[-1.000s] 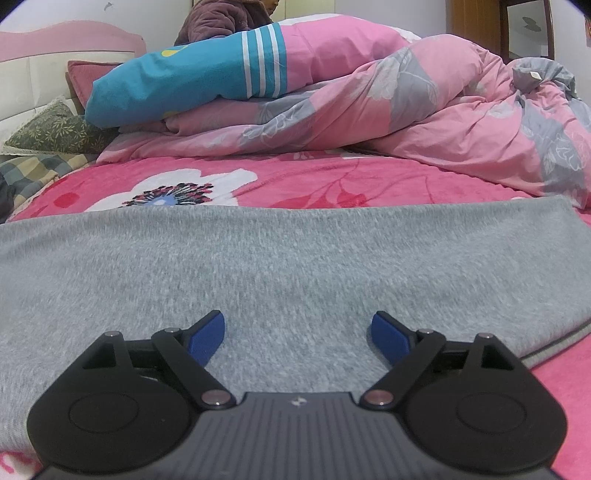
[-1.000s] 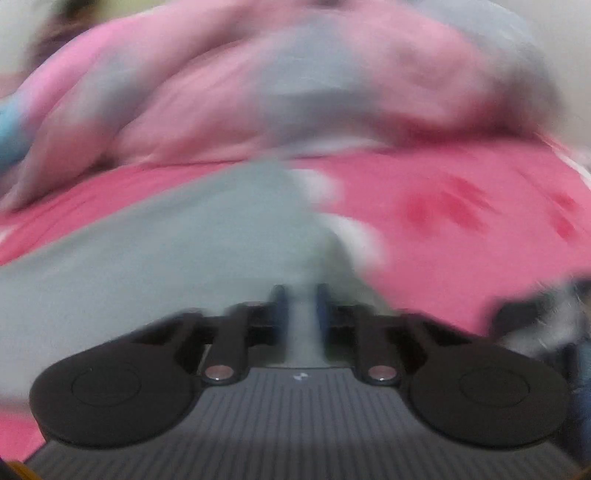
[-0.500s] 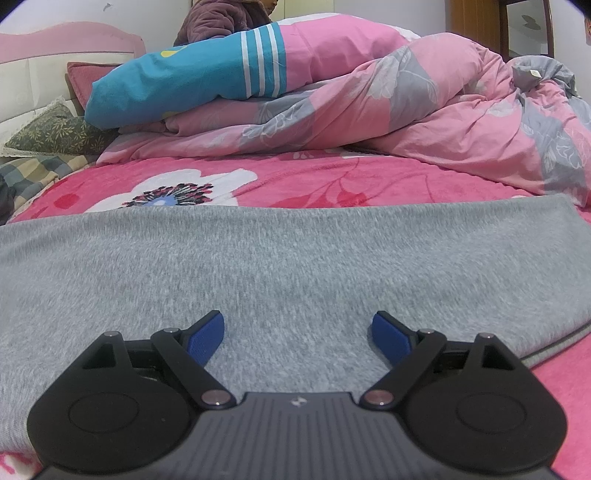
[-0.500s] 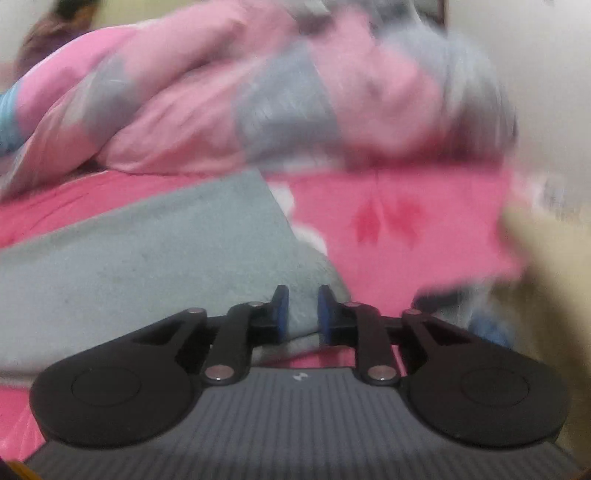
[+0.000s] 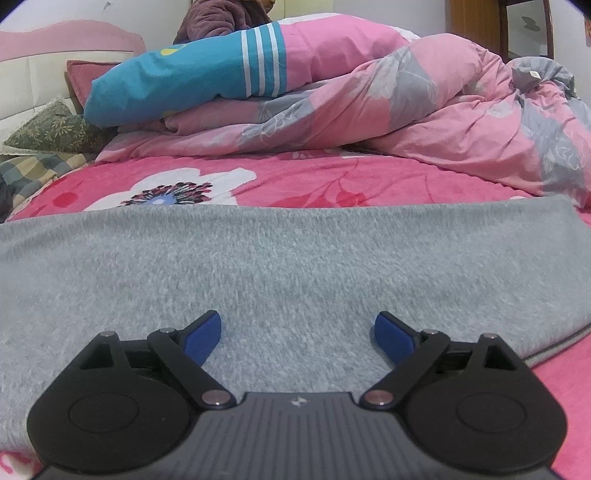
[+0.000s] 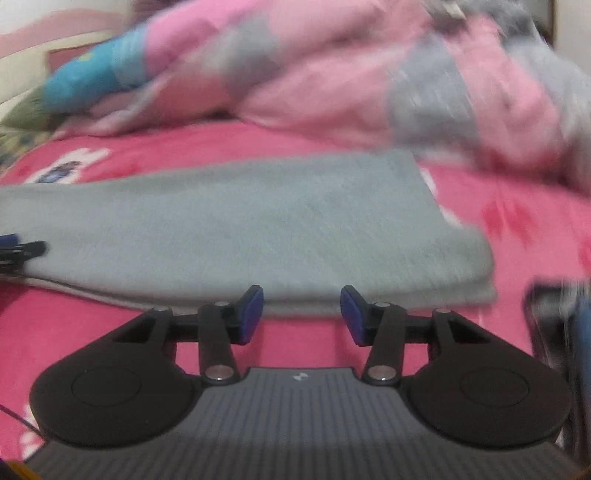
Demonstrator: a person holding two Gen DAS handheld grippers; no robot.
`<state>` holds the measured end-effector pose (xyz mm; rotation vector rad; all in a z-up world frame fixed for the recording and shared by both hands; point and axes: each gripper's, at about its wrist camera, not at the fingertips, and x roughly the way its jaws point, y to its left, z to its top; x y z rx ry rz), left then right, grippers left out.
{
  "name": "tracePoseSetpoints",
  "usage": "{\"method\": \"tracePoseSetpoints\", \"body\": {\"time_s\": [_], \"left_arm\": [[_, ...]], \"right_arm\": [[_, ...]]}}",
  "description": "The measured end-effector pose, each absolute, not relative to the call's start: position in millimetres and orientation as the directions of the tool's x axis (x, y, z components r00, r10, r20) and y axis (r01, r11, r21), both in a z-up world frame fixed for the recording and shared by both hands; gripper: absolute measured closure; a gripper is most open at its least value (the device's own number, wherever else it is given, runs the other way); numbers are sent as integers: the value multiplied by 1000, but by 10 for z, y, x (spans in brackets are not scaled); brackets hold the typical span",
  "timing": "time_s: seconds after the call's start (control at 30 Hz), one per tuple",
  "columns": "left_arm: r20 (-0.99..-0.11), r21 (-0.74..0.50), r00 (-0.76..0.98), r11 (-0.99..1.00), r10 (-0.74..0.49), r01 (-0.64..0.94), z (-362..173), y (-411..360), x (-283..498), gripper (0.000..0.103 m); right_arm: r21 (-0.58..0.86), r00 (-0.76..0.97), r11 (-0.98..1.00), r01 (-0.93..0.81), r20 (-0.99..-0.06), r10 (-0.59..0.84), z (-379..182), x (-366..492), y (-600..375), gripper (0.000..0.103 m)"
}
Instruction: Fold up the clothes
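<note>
A grey knit garment (image 5: 280, 266) lies flat and folded across the pink flowered bed. My left gripper (image 5: 298, 334) hovers over its near part, jaws wide open and still spreading slightly, nothing between the blue pads. In the blurred right wrist view the same grey garment (image 6: 236, 236) shows a folded double edge at its right side. My right gripper (image 6: 302, 314) sits just off the garment's near edge over the pink sheet; its jaws are opening and hold nothing. The left gripper's tip (image 6: 22, 249) peeks in at that view's left edge.
A heaped pink and grey duvet (image 5: 424, 118) and a blue and pink pillow (image 5: 207, 74) fill the far side of the bed. A person in a dark purple top (image 5: 218, 18) sits behind them. A pink headboard (image 5: 55, 40) and cushions stand far left; a dark object (image 6: 554, 314) lies at right.
My right gripper was shut on the grey cloth; it has let go, opened and drawn back off the garment's edge, which now lies folded on the bed. The left gripper has stayed put.
</note>
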<state>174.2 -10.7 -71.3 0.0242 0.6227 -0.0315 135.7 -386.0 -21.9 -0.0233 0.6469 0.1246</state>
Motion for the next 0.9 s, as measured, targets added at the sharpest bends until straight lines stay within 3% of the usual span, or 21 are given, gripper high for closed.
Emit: {"method": "tracePoseSetpoints", "body": {"time_s": [0.17,0.37,0.5,0.67,0.77,0.9], "left_arm": [[-584,13,812,999,-22,37,-712,-102,1744,12],[-582,12,813,999,-23,37,-716,-107,1741,11],[-579,5,815,999,-29,38,-718,-96,1732,11],[-577,-13,816,999,-43,43,-714,-72,1722,10],[-576,-22,816,999,-50,46,-711,-62,1718,10],[-576,-29,816,998,-56,48,-714,-53,1718,9]], "right_arm": [[-14,794,964,-264,-571,209,-125,1716,-3203,56],[154,665,915,-372,-644,379,-227,2357,-2625,56],[152,620,935,-321,-712,329,-497,2911,-2443,55],[171,703,971,-168,-670,239,-478,3437,-2561,56],[122,736,992,17,-673,70,-487,3628,-2833,55],[295,792,934,199,-610,24,-428,3424,-3583,55]]}}
